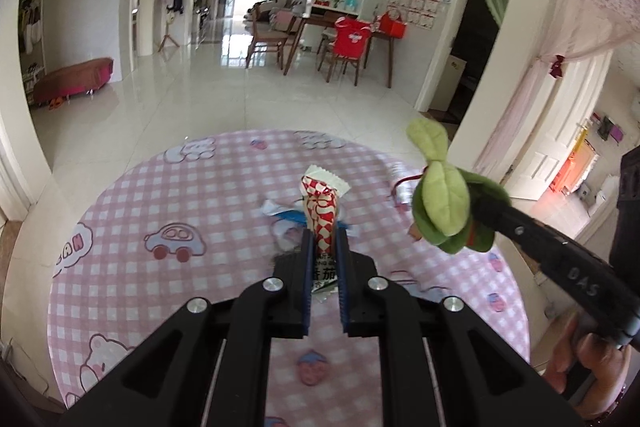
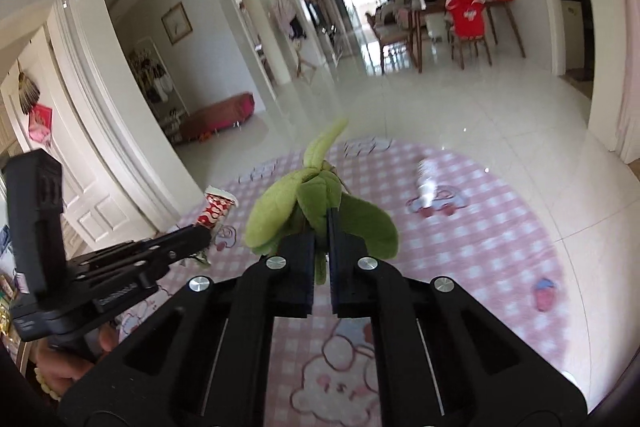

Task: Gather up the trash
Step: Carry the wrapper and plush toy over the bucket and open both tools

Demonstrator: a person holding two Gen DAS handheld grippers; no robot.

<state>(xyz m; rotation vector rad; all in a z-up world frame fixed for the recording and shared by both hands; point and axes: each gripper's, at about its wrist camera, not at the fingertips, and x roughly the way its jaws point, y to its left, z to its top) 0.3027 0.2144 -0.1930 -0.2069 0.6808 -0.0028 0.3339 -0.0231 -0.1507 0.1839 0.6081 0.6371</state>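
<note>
My left gripper (image 1: 323, 237) is shut on a red-and-white snack wrapper (image 1: 322, 215) and holds it upright above the pink checked round mat (image 1: 160, 195). The wrapper also shows in the right wrist view (image 2: 214, 213), sticking out of the left gripper (image 2: 200, 233). My right gripper (image 2: 321, 217) is shut on a green plush leaf toy (image 2: 320, 203) above the mat (image 2: 500, 247). In the left wrist view the toy (image 1: 444, 203) hangs at the right on the right gripper (image 1: 476, 211). More wrappers lie on the mat: a blue-white one (image 1: 280, 213) and a silver one (image 1: 402, 187).
A white crumpled wrapper (image 2: 426, 179) lies on the mat's far side. Glossy white tile floor (image 1: 224, 95) surrounds the mat. A dining table with chairs (image 1: 344, 39) stands far back. A low brown bench (image 1: 74, 79) sits at the left wall. A white pillar (image 1: 492, 67) stands right.
</note>
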